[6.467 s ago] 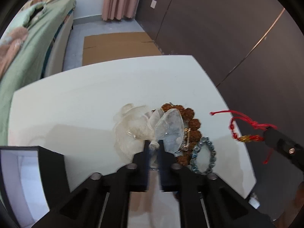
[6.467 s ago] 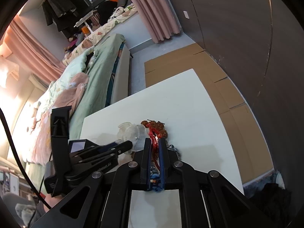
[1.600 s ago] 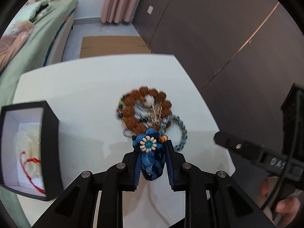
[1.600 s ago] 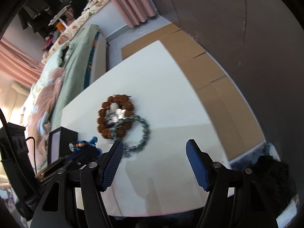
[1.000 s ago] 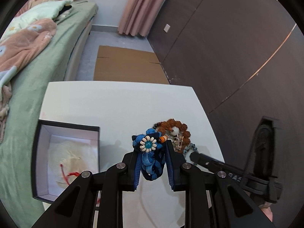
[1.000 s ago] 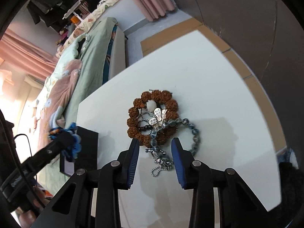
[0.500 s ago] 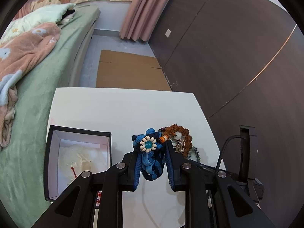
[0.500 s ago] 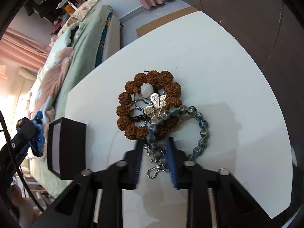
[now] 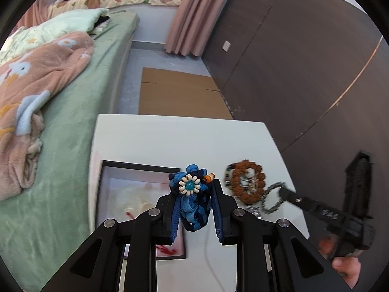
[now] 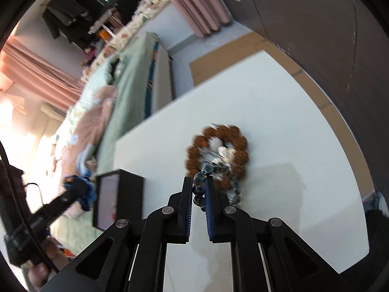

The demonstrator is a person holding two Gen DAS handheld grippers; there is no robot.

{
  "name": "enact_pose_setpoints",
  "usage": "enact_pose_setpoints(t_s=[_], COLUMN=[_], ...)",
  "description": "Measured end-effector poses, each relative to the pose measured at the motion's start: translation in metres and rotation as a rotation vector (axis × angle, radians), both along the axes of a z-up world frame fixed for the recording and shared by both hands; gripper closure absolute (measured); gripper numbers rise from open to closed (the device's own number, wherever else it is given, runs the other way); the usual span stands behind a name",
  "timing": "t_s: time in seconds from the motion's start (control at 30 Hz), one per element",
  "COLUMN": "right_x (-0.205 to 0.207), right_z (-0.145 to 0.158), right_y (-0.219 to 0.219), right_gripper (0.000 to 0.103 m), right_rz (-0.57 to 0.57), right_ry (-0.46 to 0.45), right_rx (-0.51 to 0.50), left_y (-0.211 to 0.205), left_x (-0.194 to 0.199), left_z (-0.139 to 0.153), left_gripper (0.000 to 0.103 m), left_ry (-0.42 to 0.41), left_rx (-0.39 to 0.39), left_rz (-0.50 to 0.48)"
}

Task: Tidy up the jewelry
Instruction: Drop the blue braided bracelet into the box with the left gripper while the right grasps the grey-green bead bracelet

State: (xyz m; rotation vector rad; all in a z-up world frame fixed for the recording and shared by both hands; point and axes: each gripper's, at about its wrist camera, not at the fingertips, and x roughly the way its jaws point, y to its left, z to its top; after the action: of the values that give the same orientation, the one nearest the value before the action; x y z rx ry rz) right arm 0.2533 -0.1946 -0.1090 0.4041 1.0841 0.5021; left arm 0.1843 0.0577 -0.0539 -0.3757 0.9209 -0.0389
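Observation:
My left gripper (image 9: 194,194) is shut on a blue braided bracelet (image 9: 193,206) with a white bead flower, held above the black jewelry box (image 9: 136,209). The box has a white lining and holds a pale pouch and a red cord. My right gripper (image 10: 198,189) is shut on the grey-blue bead bracelet (image 10: 199,196), part of it lifted off the white table (image 10: 279,131). Just beyond lies the brown seed-bead bracelet (image 10: 218,150) with a silver chain and charms across it. In the left wrist view the same pile (image 9: 246,182) sits right of the box.
A bed with a green cover (image 9: 73,112) and a pink blanket runs along the table's left side. Flat cardboard (image 9: 180,97) lies on the floor beyond the table. A dark panelled wall (image 9: 304,73) stands to the right. A hand (image 9: 345,265) holds the right gripper.
My right gripper closed on the grey-blue bead bracelet and rose with it. My left gripper carried the blue braided bracelet leftward over the box.

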Motion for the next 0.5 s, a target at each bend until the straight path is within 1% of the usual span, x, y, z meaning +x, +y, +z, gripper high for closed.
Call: enact_pose_setpoints(t_s=[0.13, 0.23, 0.27, 0.3, 0.33, 0.37, 0.4, 0.5], right_x=[-0.006, -0.01, -0.012, -0.014, -0.015, -0.017, -0.018, -0.023], right_z=[0.012, 0.019, 0.02, 0.022, 0.024, 0.026, 0.029, 0.034], right_y=[0.01, 0.019, 0.021, 0.023, 0.026, 0.03, 0.034, 0.044], right_gripper=[0.091, 0.091, 0.091, 0.091, 0.091, 0.091, 0.091, 0.091], right_rz=[0.017, 0.033, 0.04, 0.046, 0.055, 0.066, 0.077, 0.108], right_ry=[-0.049, -0.077, -0.085, -0.091, -0.099, -0.11, -0.12, -0.142], right_rx=[0.043, 0.062, 0.069, 0.076, 0.085, 0.096, 0.109, 0.14], left_y=[0.014, 0.022, 0.024, 0.026, 0.031, 0.034, 0.038, 0.047], left_x=[-0.003, -0.003, -0.002, -0.002, -0.003, -0.005, -0.006, -0.011], left_z=[-0.004, -0.009, -0.011, -0.012, -0.013, -0.012, -0.009, -0.002], left_gripper=[0.079, 0.076, 0.069, 0.054, 0.044, 0.023, 0.011, 0.01], left_ry=[0.021, 0.042, 0.051, 0.059, 0.058, 0.051, 0.037, 0.007], left_rx=[0.024, -0.006, -0.012, -0.014, -0.011, -0.011, -0.011, 0.001], left_rz=[0.047, 0.05, 0.053, 0.062, 0.083, 0.096, 0.11, 0.137])
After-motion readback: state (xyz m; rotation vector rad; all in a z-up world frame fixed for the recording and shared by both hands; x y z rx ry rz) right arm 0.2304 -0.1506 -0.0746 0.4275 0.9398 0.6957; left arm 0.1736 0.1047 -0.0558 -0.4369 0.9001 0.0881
